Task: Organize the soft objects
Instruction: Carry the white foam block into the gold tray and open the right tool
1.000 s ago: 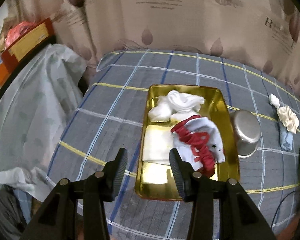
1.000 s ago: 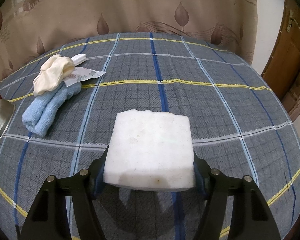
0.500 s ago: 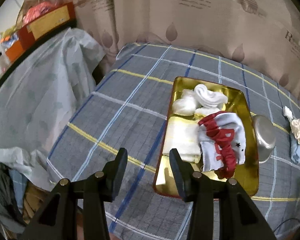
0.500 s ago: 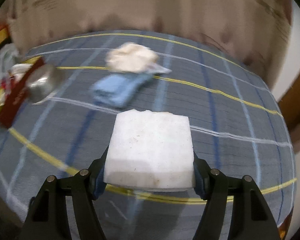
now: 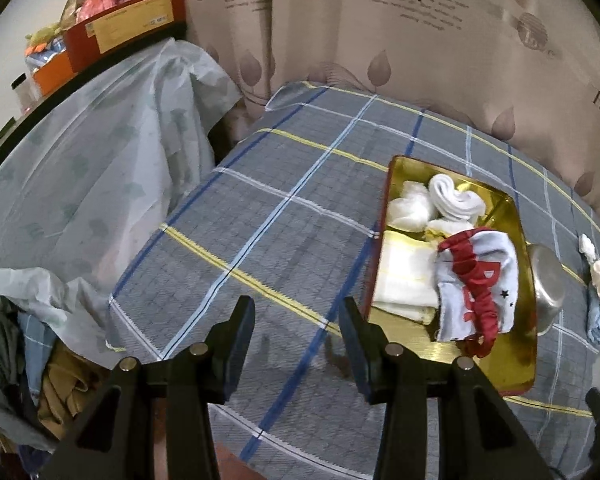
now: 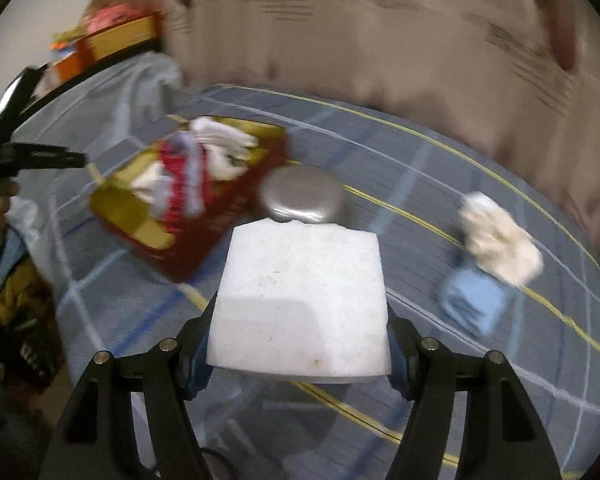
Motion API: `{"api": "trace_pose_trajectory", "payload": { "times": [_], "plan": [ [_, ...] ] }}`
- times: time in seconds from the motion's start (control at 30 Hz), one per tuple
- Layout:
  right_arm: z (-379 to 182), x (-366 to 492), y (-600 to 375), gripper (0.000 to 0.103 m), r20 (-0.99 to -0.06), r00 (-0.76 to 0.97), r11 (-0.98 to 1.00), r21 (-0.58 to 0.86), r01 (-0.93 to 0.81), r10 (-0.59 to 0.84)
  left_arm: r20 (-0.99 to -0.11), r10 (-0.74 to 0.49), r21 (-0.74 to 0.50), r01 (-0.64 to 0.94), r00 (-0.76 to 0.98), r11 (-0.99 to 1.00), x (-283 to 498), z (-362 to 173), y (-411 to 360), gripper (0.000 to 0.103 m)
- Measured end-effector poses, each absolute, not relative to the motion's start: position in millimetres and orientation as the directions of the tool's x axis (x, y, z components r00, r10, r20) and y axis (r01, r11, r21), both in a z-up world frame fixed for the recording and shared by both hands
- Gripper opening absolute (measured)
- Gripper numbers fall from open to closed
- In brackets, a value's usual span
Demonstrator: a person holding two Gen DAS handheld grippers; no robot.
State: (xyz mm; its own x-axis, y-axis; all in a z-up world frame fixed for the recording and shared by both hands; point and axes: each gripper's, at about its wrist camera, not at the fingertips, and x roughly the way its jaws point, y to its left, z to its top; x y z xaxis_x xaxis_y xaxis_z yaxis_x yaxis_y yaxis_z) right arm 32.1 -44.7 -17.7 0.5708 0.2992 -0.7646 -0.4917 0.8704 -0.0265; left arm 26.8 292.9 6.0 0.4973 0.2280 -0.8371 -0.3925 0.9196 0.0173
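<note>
Right gripper (image 6: 300,344) clamping a white sponge (image 6: 300,300) by its two sides, holding it clear above the checked cloth (image 6: 440,360) near the table's front edge. Left gripper (image 5: 296,344) hanging slack, jaws parted, gripping nothing, hovering over bare cloth (image 5: 260,240) near the front edge, just beside the tray's near left corner.

Beyond the sponge, sitting mid-table: an upturned steel bowl (image 6: 302,196), just beside the tray's right side, possibly touching it. Gold tray (image 5: 516,372) with red outer wall lying lengthways toward the table's far edge, its near end showing bare metal. Filling the tray's middle: a folded pale towel (image 5: 404,276) along the left wall, and a grey garment with red trim (image 5: 476,284) lying partly over that towel and against the right side. Crowding the tray's far end: rolled white socks (image 5: 452,200) and a white bundle (image 5: 410,210), touching each other.

Toward the table's right edge, well apart from the tray: a blue cloth (image 6: 472,304) with a cream cloth (image 6: 500,240) resting on its far end; blurred in the right wrist view, detail not telling.

Past the table's left edge: a plastic-draped heap (image 5: 100,160), boxes (image 5: 120,36) stacked behind it. Hanging behind the far edge: a leaf-print curtain (image 5: 420,40).
</note>
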Motion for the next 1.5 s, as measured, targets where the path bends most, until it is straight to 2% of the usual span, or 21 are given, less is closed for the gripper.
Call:
{"api": "trace_pose_trajectory", "payload": {
  "times": [0.27, 0.43, 0.7, 1.17, 1.37, 1.43, 1.5],
  "plan": [
    [-6.5, 38.1, 31.9, 0.065, -0.74, 0.529, 0.787, 0.0, -0.617, 0.414, -0.837, 0.254, 0.025, -0.43, 0.485, 0.903, 26.2, 1.0, 303.8, 0.044],
    [-8.9, 52.4, 69.5, 0.065, -0.726, 0.533, 0.763, -0.018, -0.647, 0.435, -0.836, 0.263, 0.031, -0.437, 0.482, 0.899, 25.6, -0.5, 306.7, 0.044],
    [-24.3, 85.6, 113.5, 0.065, -0.75, 0.532, 0.768, -0.05, -0.638, 0.393, -0.836, 0.273, 0.031, -0.456, 0.476, 0.89, 22.6, -2.3, 315.8, 0.044],
    [-53.8, 121.5, 128.5, 0.066, -0.779, 0.553, 0.818, -0.092, -0.568, 0.296, -0.84, 0.257, 0.006, -0.465, 0.479, 0.885, 19.9, -2.2, 316.5, 0.044],
    [-48.9, 114.7, 126.9, 0.07, -0.761, 0.569, 0.814, -0.098, -0.573, 0.31, -0.84, 0.252, 0.001, -0.463, 0.48, 0.886, 19.5, -1.9, 316.0, 0.044],
    [-45.4, 111.5, 126.1, 0.079, -0.754, 0.575, 0.811, -0.098, -0.577, 0.318, -0.839, 0.25, -0.004, -0.466, 0.484, 0.885, 18.8, -0.7, 316.7, 0.044],
    [-41.8, 107.8, 125.0, 0.084, -0.742, 0.588, 0.813, -0.102, -0.573, 0.321, -0.838, 0.25, -0.003, -0.463, 0.484, 0.886, 18.7, -0.2, 316.6, 0.044]
  ]
}}
